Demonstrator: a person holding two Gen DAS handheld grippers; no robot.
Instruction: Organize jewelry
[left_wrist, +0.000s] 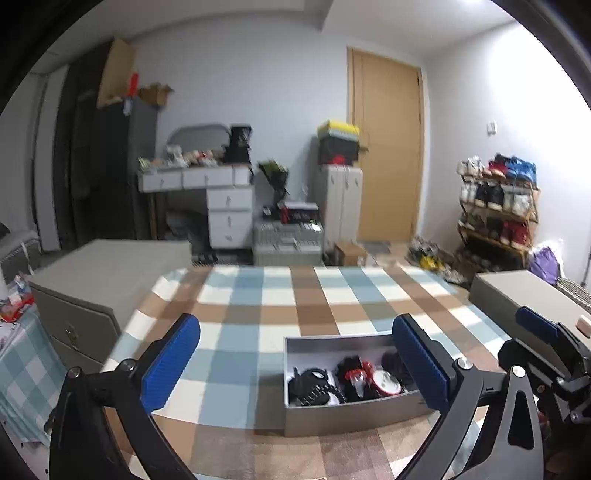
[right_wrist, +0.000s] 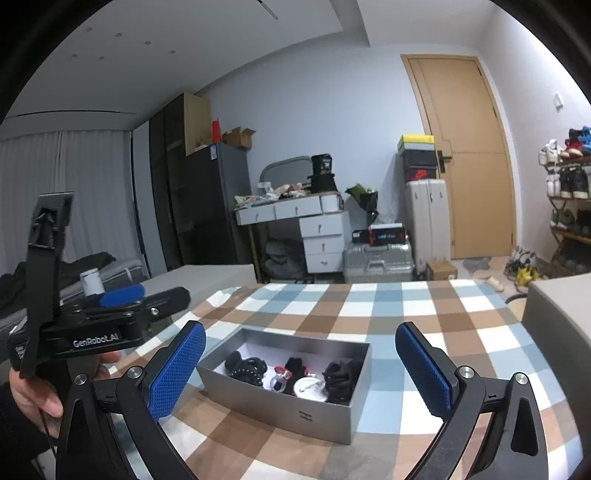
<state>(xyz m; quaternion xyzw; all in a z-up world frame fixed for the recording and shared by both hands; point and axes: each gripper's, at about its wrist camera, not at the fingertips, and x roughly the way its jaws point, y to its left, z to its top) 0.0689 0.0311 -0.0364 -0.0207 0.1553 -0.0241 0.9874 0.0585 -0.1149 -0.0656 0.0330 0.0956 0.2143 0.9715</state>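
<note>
left hand-held gripper (left_wrist: 295, 363): released, blue pads spread wide, nothing between them; raised over the near edge of the bench (left_wrist: 236, 332), pointing slightly down.
right hand-held gripper (right_wrist: 300, 367): released too, pads apart and bare, hanging just short of the grey box (right_wrist: 295, 410).
hand (right_wrist: 33, 391): wrapped round the left tool's handle, seen at the left of the right wrist view.
jewelry box: open, no lid on it, resting on the checked cloth near the front middle of the bench.
jewelry (right_wrist: 291, 376): inside the box, black pieces, a red and white piece and a round white one, heaped close and touching.
risk, tangling: likely several pieces lifted at once if wide pads close on the heap.
risk, box: probably light; a low approach could push or tip it on the cloth.
risk, collision: both tools close together, so pads could knock.
hard to make out: individual pieces too small and blurred to name; left view soft.
hidden: box floor under the heap; any target tray not seen.
cut off: grey cases at both sides of the bench.
</note>
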